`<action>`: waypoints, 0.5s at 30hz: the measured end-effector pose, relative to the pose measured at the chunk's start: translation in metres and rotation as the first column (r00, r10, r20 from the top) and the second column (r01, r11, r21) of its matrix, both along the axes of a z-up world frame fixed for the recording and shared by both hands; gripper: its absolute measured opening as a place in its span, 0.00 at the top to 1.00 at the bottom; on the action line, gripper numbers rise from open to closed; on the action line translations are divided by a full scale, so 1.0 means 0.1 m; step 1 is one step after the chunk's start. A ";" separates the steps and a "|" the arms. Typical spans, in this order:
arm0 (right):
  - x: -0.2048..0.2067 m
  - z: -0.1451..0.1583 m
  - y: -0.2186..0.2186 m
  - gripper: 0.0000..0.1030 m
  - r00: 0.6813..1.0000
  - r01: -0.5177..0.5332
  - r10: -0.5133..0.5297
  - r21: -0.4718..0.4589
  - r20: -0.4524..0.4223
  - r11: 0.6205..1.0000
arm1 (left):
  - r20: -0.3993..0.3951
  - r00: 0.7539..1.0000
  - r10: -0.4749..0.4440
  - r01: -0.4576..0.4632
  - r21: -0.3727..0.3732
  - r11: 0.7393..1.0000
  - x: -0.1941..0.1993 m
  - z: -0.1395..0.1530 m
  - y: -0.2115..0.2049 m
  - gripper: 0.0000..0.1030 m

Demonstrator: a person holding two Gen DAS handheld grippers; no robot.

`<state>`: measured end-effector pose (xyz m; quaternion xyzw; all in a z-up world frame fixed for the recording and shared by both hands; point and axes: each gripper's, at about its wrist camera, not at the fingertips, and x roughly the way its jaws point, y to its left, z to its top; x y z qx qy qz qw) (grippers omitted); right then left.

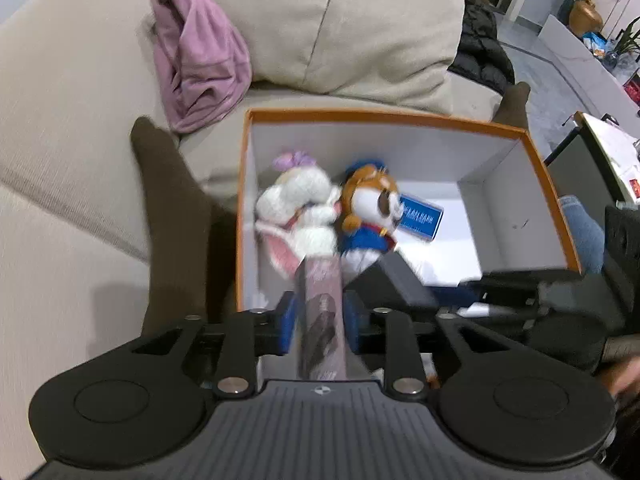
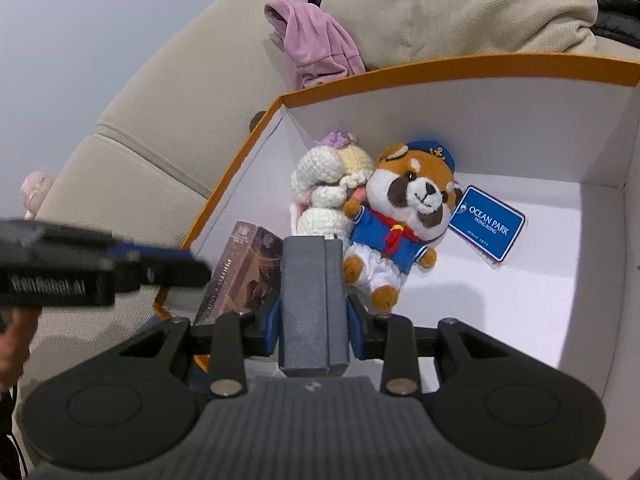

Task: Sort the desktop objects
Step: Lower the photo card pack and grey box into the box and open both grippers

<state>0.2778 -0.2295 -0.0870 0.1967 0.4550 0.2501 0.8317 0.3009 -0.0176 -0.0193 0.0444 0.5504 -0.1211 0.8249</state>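
Card box [image 1: 321, 312] being clamped in left gripper [image 1: 320, 322] jaws; grey block [image 2: 313, 308] being pinched by right gripper [image 2: 314, 334], both over orange box [image 2: 224, 184].

The box [image 2: 400, 68] floor lies bare at the right of the right wrist frame. Its left half is crowded: rabbit [image 2: 324, 196], panda [image 2: 404, 216] and tag [image 2: 488, 222] fill the centre, a carton [image 2: 244, 268] leans at lower left.

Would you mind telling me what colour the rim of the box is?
Orange; the box rim shows best in the right wrist view.
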 end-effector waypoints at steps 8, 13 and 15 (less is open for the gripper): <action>0.00 0.00 -0.01 0.65 1.000 -0.007 0.007 0.002 0.002 1.000 | -0.046 0.999 -0.008 0.013 0.121 0.993 0.34 -0.26 -0.27 0.56; 0.00 0.01 -0.01 0.65 1.000 -0.008 0.008 -0.001 0.003 1.000 | -0.049 0.999 -0.012 0.019 0.143 0.990 0.38 -0.37 -0.31 0.74; 0.00 0.01 -0.02 0.66 1.000 -0.006 0.006 0.005 -0.003 1.000 | -0.023 0.999 -0.024 0.027 0.137 0.990 0.32 -0.31 -0.29 0.75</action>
